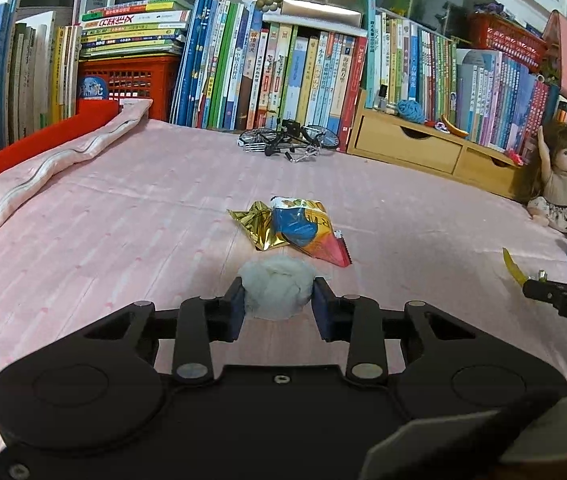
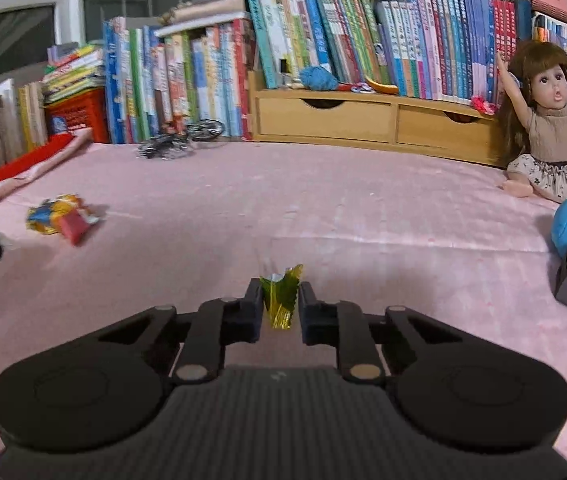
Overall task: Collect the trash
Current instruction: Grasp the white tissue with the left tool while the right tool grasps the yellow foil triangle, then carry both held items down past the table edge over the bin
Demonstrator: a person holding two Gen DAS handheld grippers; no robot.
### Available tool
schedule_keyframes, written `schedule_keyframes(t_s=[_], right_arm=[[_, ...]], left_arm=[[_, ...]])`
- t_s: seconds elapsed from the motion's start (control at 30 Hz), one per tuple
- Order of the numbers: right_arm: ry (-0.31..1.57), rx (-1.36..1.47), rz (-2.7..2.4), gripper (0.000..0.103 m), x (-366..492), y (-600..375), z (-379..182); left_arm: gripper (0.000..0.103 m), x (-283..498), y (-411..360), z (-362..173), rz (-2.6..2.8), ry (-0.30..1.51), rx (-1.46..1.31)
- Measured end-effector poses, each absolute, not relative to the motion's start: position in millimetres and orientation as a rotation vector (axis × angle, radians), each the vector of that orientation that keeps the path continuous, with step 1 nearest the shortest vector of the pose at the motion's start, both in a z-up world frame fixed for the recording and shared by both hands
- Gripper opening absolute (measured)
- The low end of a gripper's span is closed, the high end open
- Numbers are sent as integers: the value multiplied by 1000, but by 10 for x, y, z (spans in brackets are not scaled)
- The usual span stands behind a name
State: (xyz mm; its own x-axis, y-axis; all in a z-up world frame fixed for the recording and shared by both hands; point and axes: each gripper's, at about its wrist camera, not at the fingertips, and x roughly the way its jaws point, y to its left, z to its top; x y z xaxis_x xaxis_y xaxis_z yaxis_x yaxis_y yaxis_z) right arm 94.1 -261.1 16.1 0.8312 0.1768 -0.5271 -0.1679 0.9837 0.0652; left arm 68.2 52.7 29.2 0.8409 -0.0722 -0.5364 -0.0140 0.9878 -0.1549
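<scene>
**Both grippers loaded; two wrappers left on the bed**

Left gripper: jaws part-closed on a crumpled white tissue ball, pads pressing it from both sides. Round wad, no real long axis. Looks raised just off the pink bedspread, though I can't be sure of a gap.

Right gripper: jaws nearly shut, pinching a small yellow-green foil wrapper. It stands roughly upright between the pads, long axis vertical, torn ragged end pointing up and away from the camera.

Still lying on the bedspread, ahead of the tissue: a gold foil wrapper and, touching it, a blue-and-red snack bag. The bag's long axis runs diagonally, its red sawtooth end pointing toward the near right in the left wrist view.

Risks, as I judge them:
- The foil is thin and slick, held only at its lower part; a quick swing could let it slip out.
- The tissue is soft and could shed or squeeze out if the grip eases.
- No bin is visible in either view, so the carry path is unknown; the doll and toy bicycle sit nearby.
</scene>
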Motion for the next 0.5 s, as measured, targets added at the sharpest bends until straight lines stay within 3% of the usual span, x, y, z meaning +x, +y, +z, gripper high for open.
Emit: schedule_keyframes(t_s=[0.5], right_arm=[[518,34,342,20,20,-2211,234]], left_arm=[[32,-163,282,369,-96,508,-166]])
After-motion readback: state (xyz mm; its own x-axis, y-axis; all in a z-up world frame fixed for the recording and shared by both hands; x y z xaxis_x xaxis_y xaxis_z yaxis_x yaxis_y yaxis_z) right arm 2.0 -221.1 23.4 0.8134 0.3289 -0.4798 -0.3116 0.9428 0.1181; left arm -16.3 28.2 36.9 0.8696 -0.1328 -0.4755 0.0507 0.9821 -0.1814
